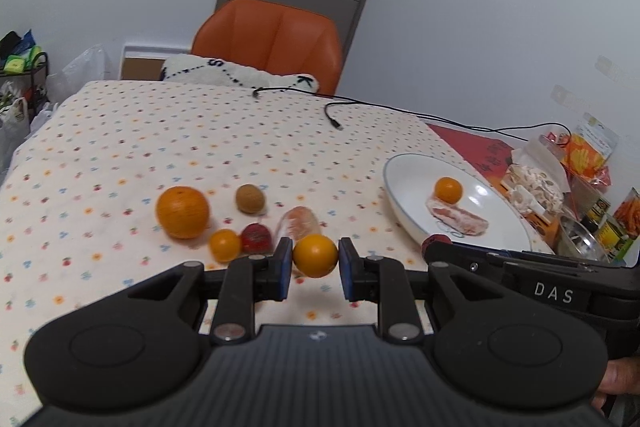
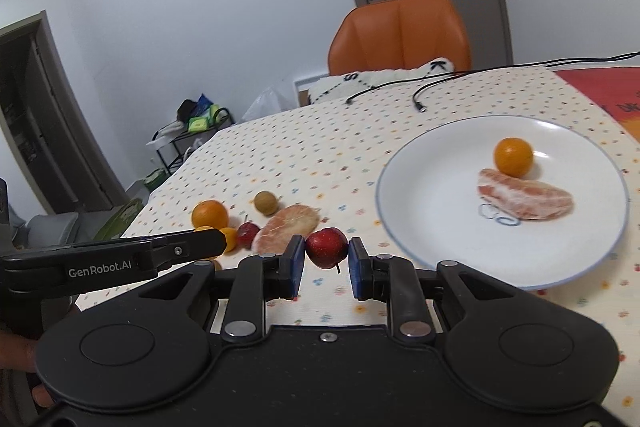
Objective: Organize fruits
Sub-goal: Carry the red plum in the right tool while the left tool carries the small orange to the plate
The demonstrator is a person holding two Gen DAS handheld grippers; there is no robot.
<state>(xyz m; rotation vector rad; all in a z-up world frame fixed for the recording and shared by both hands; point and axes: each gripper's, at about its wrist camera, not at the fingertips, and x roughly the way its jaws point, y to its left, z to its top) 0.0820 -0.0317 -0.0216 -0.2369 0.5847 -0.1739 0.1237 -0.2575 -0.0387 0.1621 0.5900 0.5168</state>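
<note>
A: What sits nearest in each wrist view?
B: The left gripper (image 1: 315, 259) has its blue-padded fingers pinching a small orange fruit (image 1: 315, 255), lifted just above the worktop (image 1: 120, 131). The right gripper (image 2: 326, 257) has its fingers pinching a small red apple (image 2: 326, 247); its thin stem points down toward the cloth.

A: And just beyond the fingers?
B: A loose cluster lies on the dotted cloth: a peeled citrus segment (image 2: 286, 227) with its long axis running from near-left to far-right, a second red apple (image 2: 248, 233) beside it, a small orange (image 1: 225, 245), then a large orange (image 1: 182, 211) and a brown round fruit (image 1: 250, 204) farther back.

A: Where is the plate?
B: The white plate (image 2: 420, 187) rests to the right. On it another peeled segment (image 2: 524, 199) lies with its long axis roughly left to right, and a small round orange (image 2: 513, 156) touches its far edge.

A: Farthest back?
B: A black cable (image 1: 360, 105) on the cloth, then an orange chair (image 1: 268, 41).
</note>
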